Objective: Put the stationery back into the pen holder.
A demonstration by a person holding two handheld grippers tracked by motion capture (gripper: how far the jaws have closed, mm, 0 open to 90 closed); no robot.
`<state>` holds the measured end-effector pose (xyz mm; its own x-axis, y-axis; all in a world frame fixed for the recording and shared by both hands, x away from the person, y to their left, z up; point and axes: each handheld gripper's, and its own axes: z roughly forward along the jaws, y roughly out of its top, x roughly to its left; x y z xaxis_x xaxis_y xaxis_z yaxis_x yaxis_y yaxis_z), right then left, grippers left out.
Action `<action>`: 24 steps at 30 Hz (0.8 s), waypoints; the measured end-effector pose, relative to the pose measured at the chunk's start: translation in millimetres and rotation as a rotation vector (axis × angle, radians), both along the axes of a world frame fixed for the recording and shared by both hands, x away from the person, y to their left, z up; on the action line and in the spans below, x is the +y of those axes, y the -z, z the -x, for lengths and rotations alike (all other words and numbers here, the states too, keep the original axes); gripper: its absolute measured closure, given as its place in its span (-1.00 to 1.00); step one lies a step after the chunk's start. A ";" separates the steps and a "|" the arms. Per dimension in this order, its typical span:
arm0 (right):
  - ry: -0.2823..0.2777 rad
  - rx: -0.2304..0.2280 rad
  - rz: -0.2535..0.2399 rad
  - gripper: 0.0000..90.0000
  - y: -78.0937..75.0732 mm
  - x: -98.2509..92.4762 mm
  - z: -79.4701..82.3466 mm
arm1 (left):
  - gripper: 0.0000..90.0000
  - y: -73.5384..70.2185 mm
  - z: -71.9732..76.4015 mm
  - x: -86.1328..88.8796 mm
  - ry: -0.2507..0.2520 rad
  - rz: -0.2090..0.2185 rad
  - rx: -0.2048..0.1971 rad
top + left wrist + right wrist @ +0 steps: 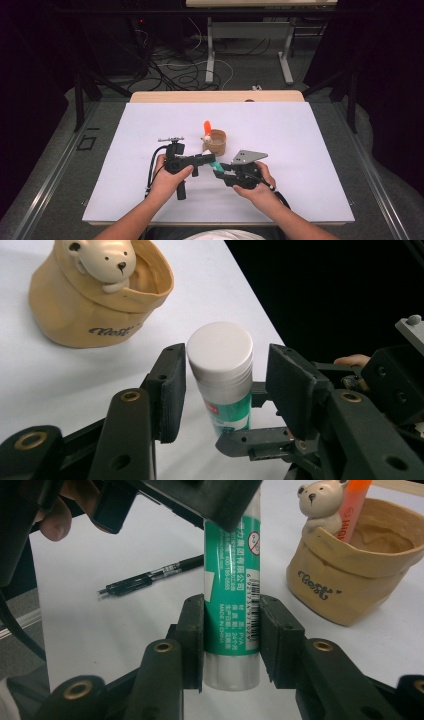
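green glue stick (pixel 232 605) — one; pen (pixel 150 580) — one; cup (pixel 360 575) — one.

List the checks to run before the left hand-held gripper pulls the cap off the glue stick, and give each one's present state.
1. Right hand-held gripper clamps the glue stick: ok.
2. White cap sits between the left hand-held gripper pads: ok.
3. Both left pads press the cap: not ok, a gap shows beside one pad.
4. Cap on the stick: ok.
5. Bear pen holder stands apart from the jaws: ok.
6. How tightly the cap sits: cannot tell.
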<state>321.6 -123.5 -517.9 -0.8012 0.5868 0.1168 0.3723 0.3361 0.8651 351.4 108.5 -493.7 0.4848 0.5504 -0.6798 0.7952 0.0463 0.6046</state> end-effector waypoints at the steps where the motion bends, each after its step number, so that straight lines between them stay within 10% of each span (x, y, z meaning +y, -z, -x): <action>1: -0.003 0.010 0.006 0.46 -0.4 0.1 0.4 | 0.15 0.7 -0.2 -0.7 -0.003 0.007 -0.001; 24: -0.016 -0.007 -0.006 0.46 1.7 4.8 1.6 | 0.40 5.3 -1.7 3.7 -0.002 0.026 0.029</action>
